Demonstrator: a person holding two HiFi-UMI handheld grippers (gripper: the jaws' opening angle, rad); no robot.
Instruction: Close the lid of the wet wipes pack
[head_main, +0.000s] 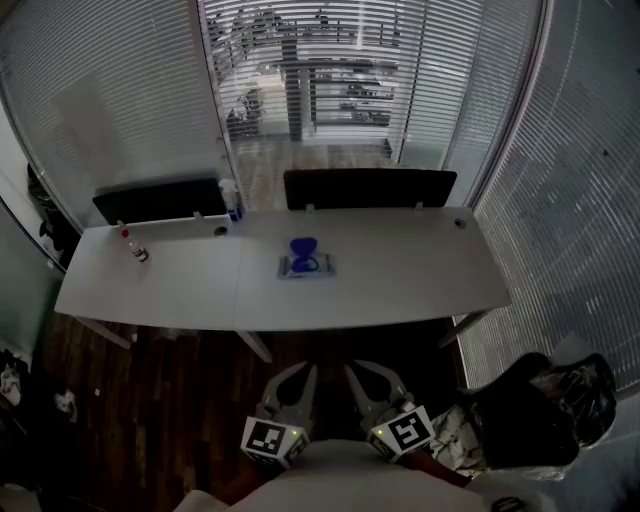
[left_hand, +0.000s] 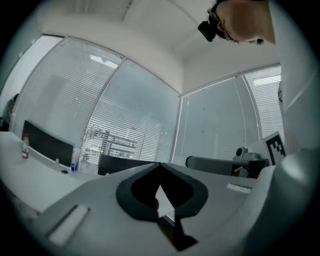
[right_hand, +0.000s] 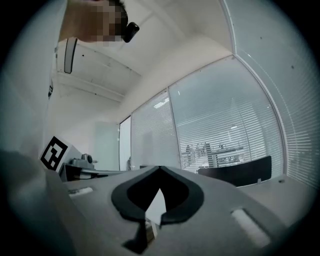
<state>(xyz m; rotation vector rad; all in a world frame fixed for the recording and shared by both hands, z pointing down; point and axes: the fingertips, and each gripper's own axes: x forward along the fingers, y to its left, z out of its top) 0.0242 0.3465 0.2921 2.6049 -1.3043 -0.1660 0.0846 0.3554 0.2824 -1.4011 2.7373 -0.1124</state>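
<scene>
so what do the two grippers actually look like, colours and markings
The left gripper and the right gripper match: light grey plastic, two broad smooth jaws that taper to a point, with a dark lining round a teardrop-shaped opening. The left cube and the right cube are white with black square markers.

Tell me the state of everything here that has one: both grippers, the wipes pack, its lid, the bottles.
Left gripper: shut, empty.
Right gripper: shut, empty.
Wet wipes pack: lying flat, not closed.
Lid: open, standing up.
Small bottle: upright, red cap on.
Blue bottle: upright.
</scene>
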